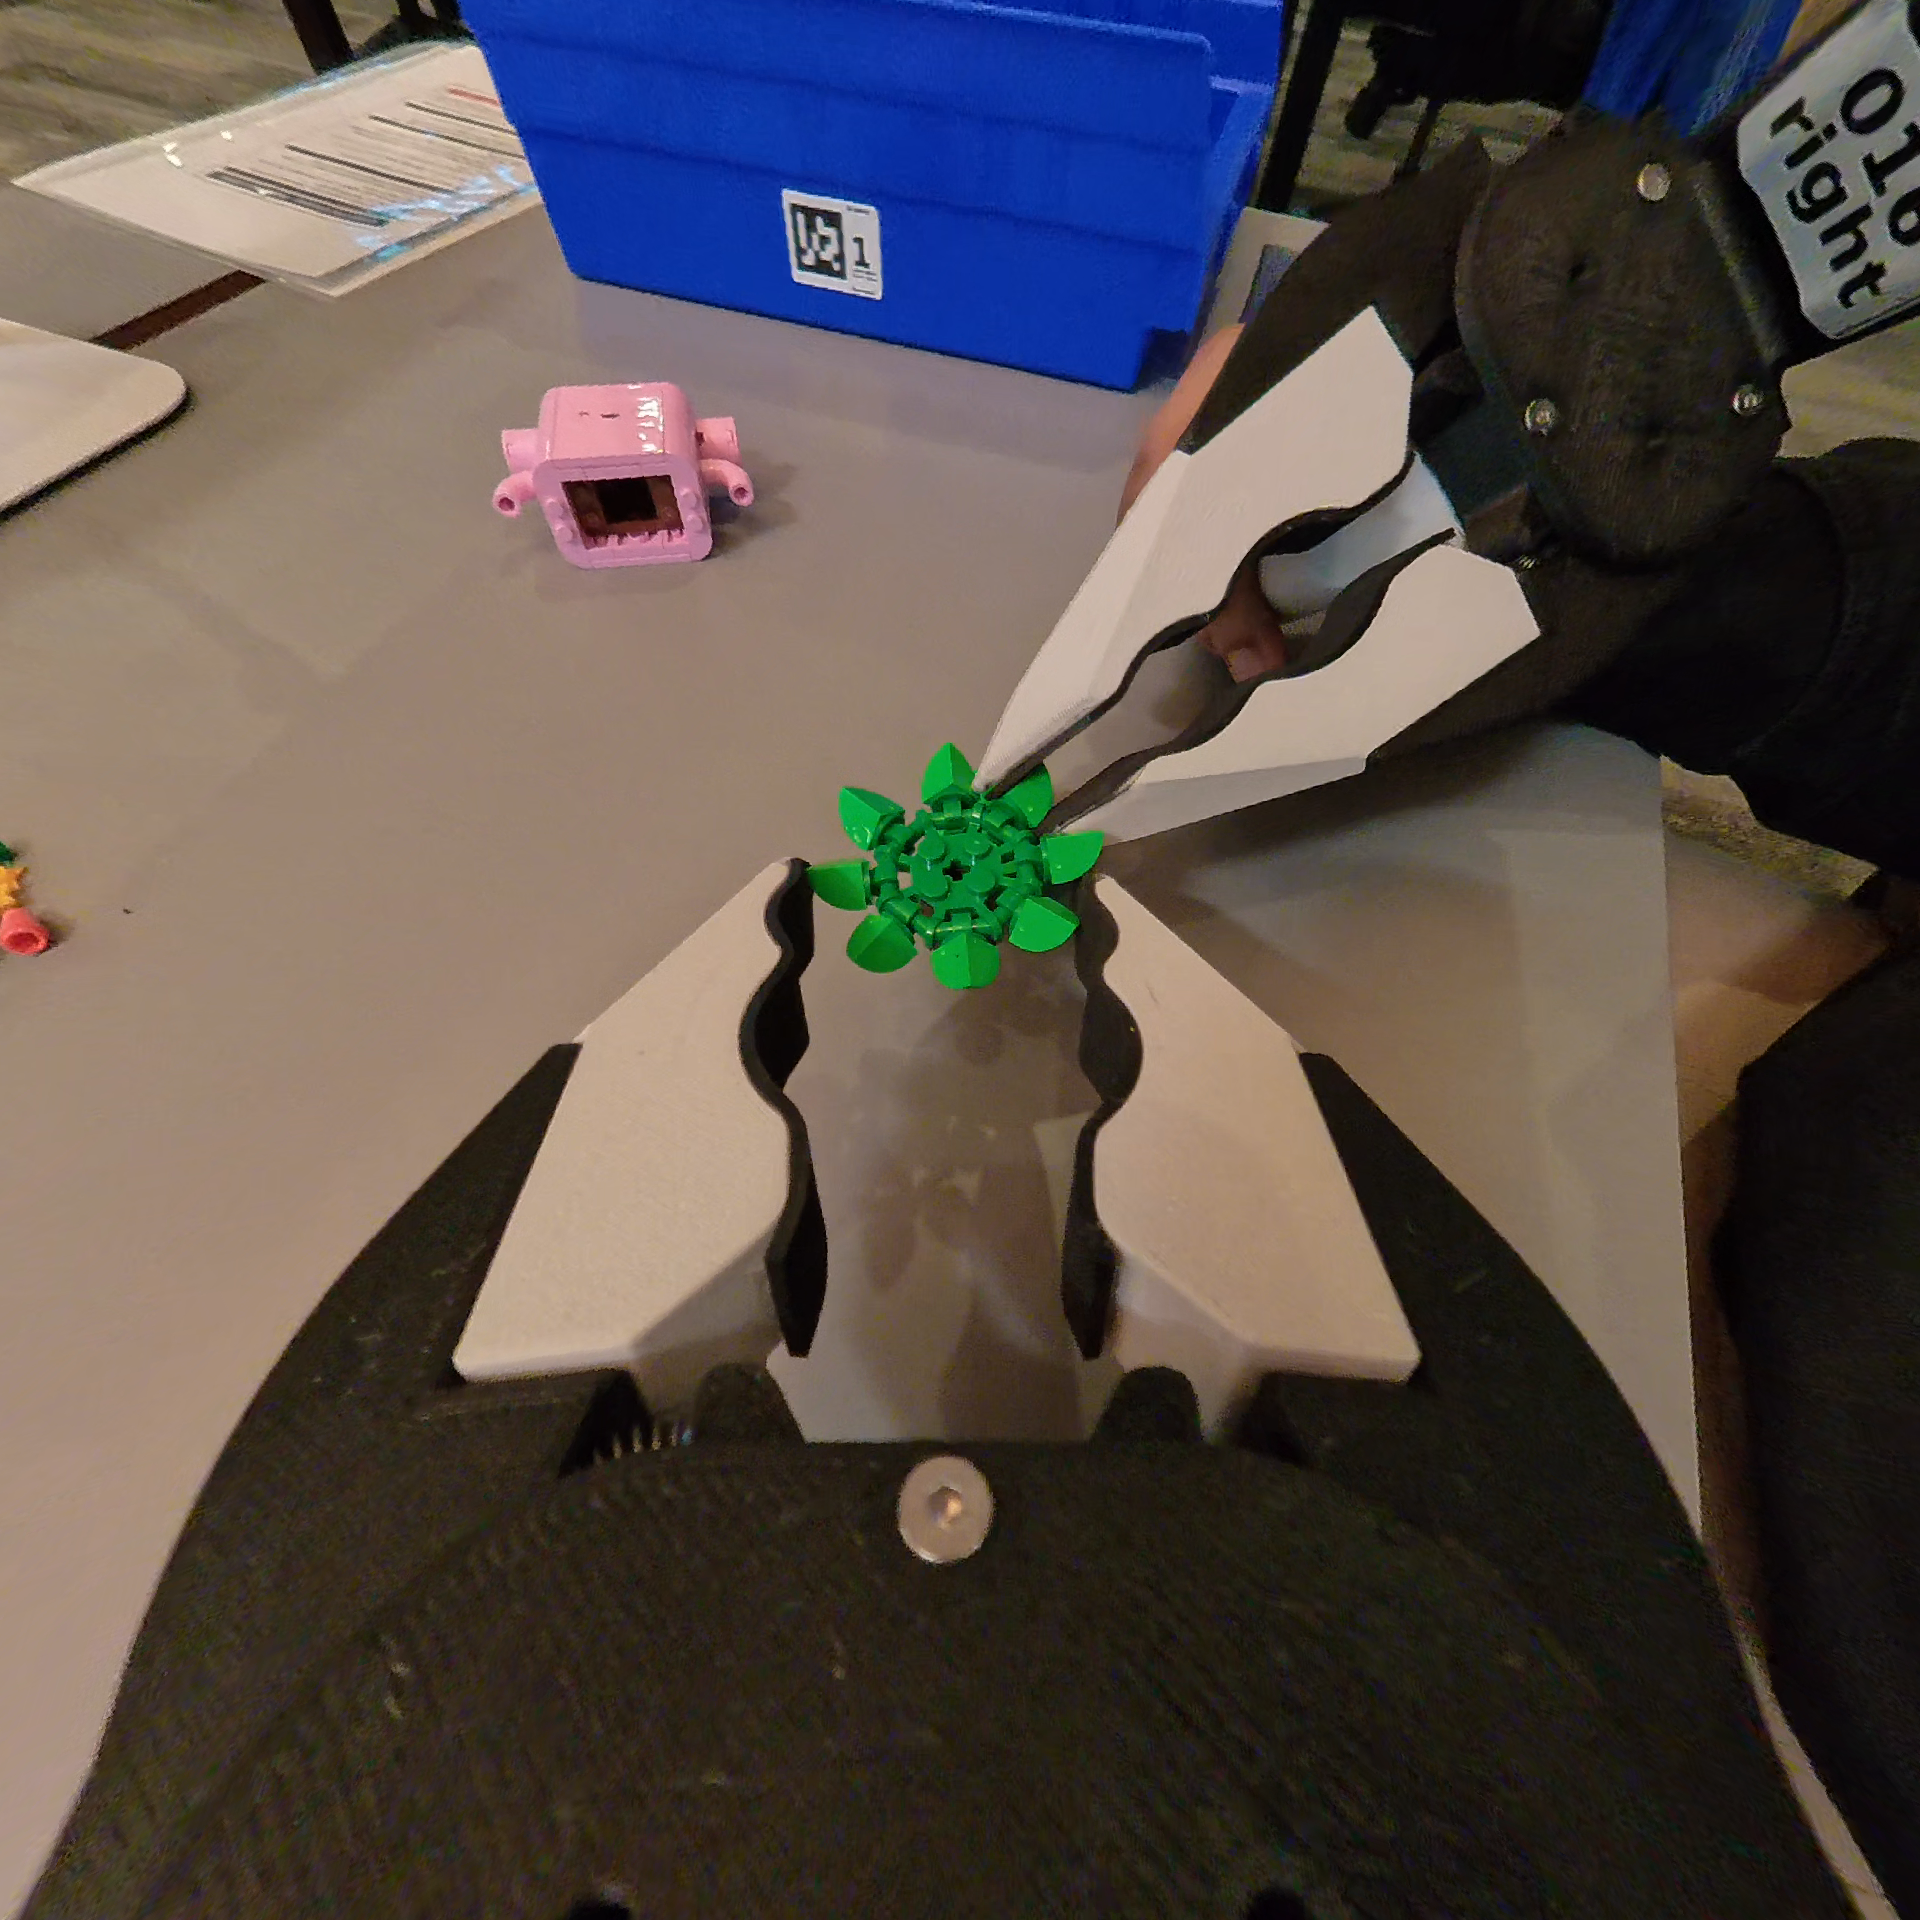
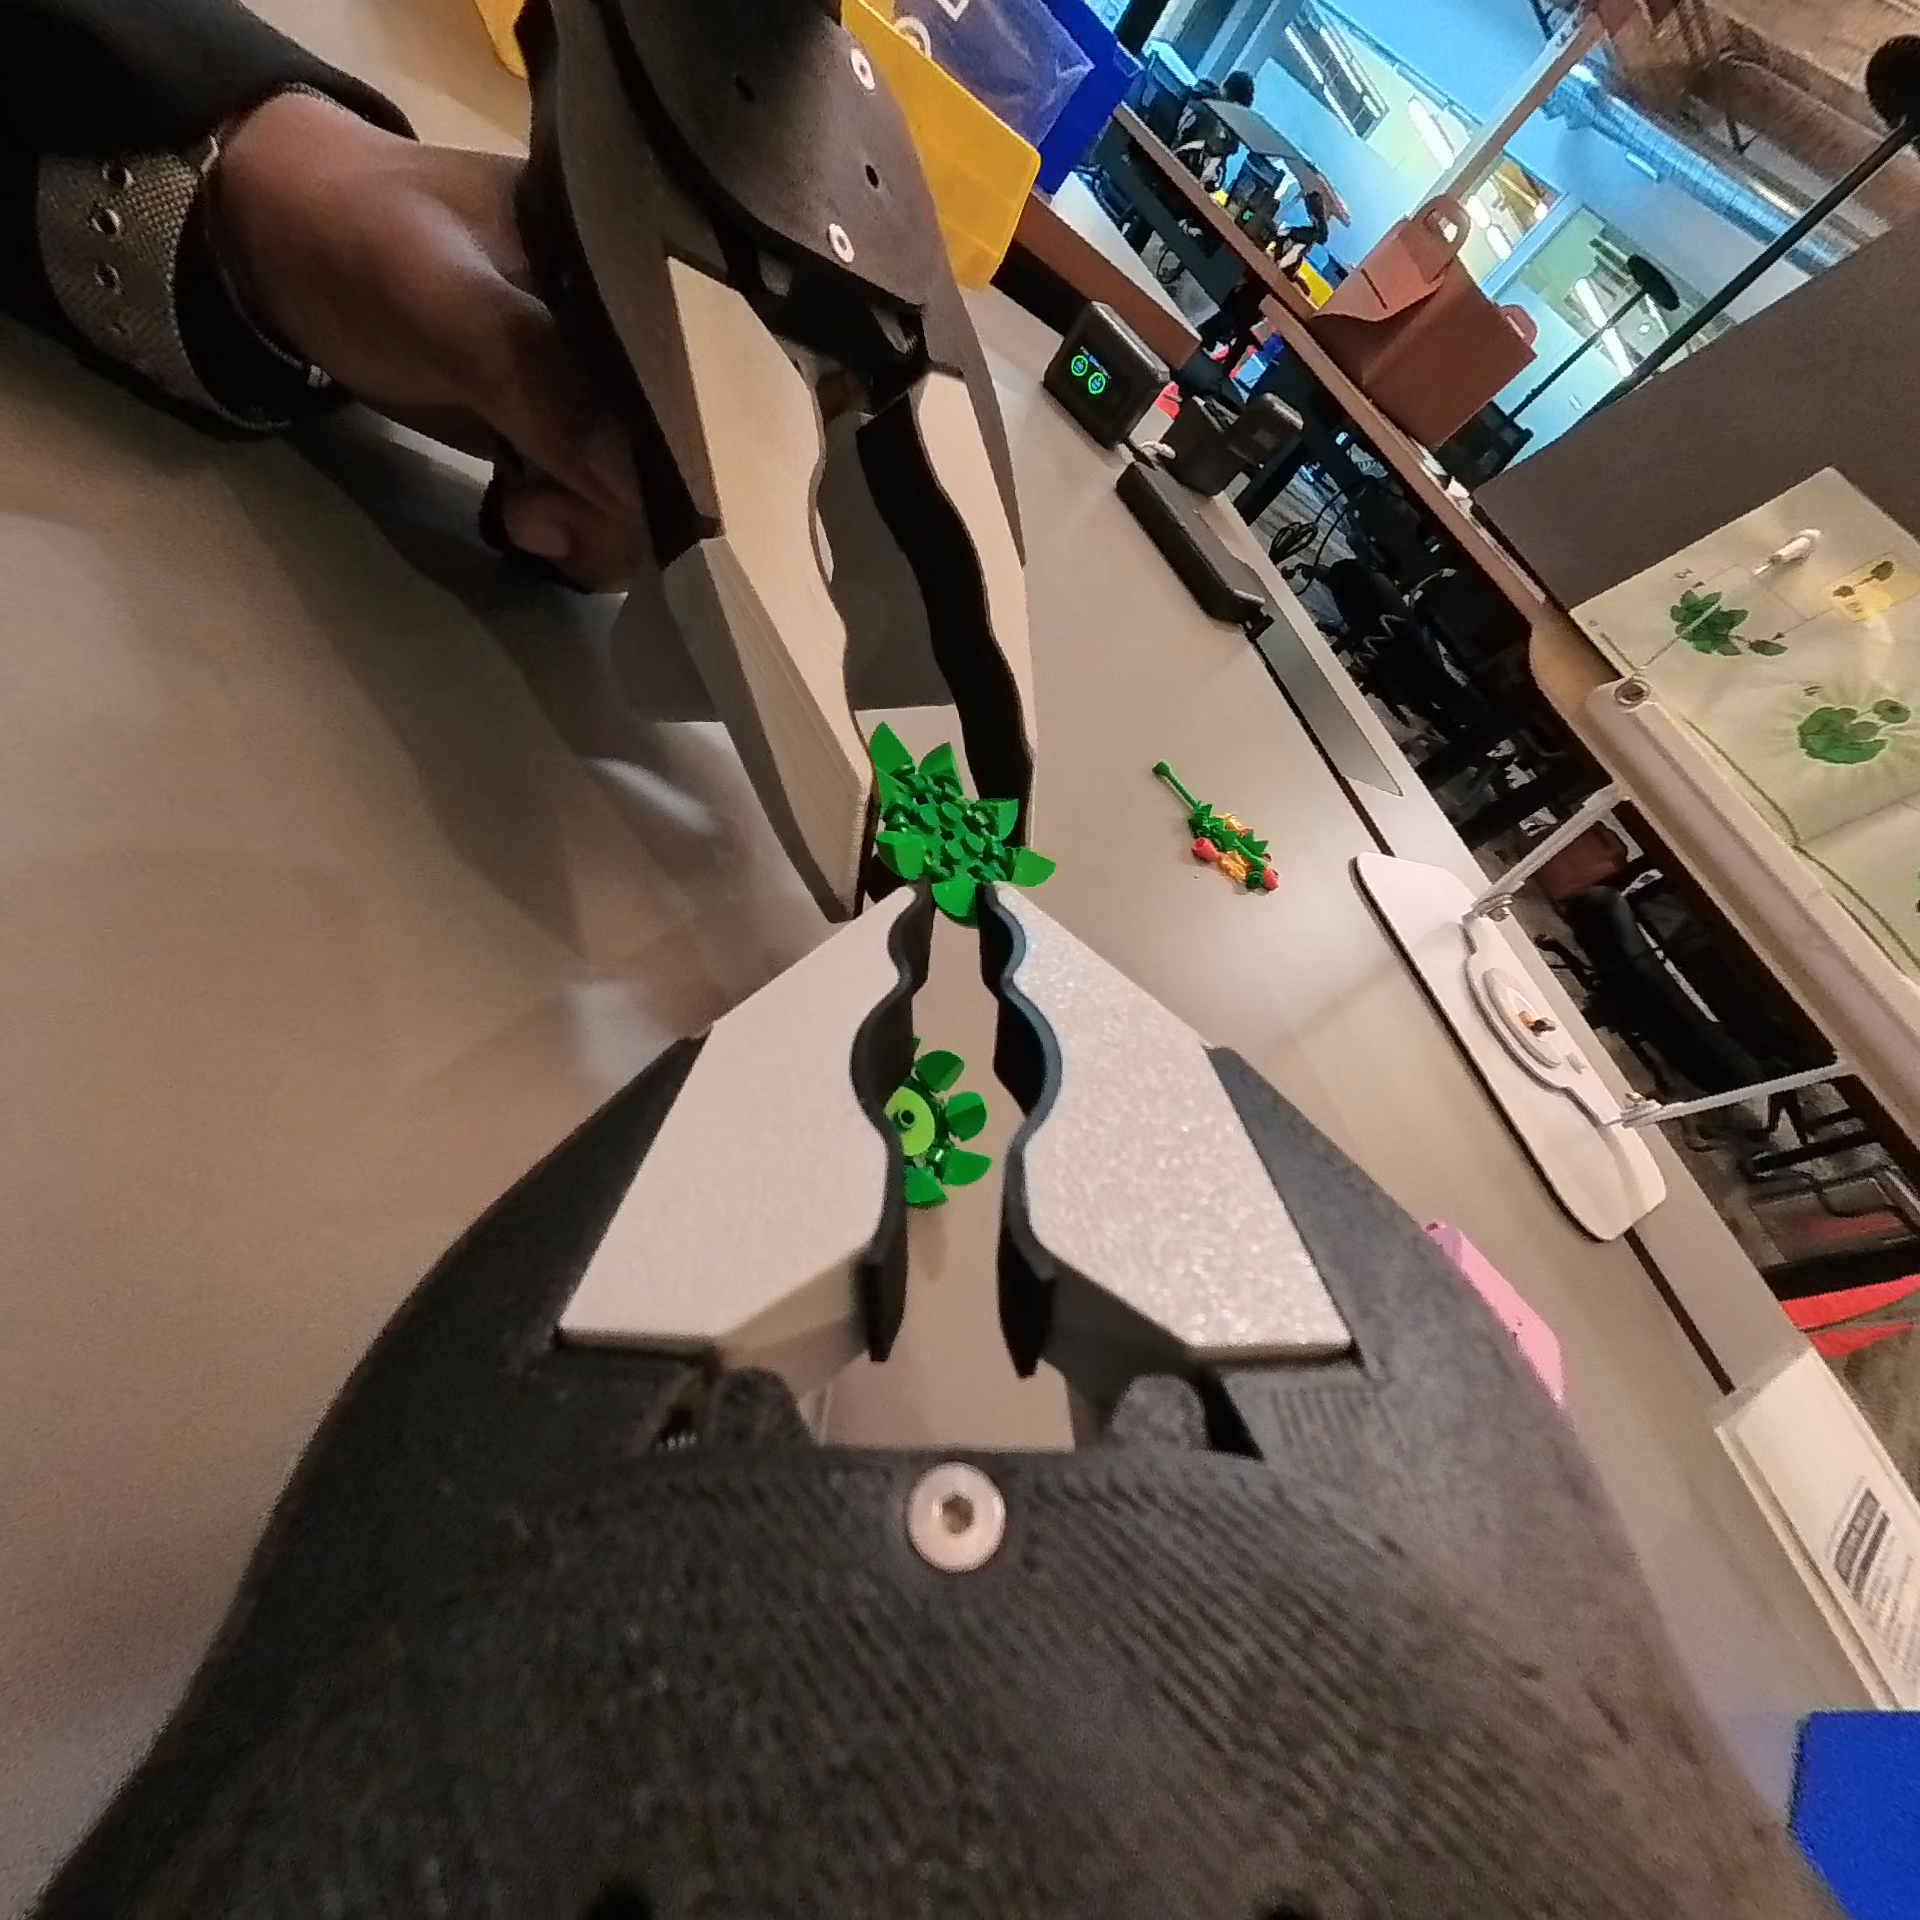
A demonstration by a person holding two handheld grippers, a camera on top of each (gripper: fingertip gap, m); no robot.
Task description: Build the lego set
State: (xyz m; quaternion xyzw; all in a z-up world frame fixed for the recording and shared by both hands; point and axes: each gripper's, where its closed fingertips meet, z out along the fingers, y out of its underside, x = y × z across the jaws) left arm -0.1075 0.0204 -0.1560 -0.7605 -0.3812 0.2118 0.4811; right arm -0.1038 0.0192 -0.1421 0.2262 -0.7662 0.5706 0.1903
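Two green leaf rosettes: one (image 1: 954,868) round with pointed leaves around a studded hub, pinched between left gripper (image 1: 940,883) tips above the grey table (image 1: 312,727), right gripper (image 1: 1023,795) nipping a leaf; the other rosette (image 2: 935,1127) lies below. One pink block (image 1: 623,473) sits farther off.
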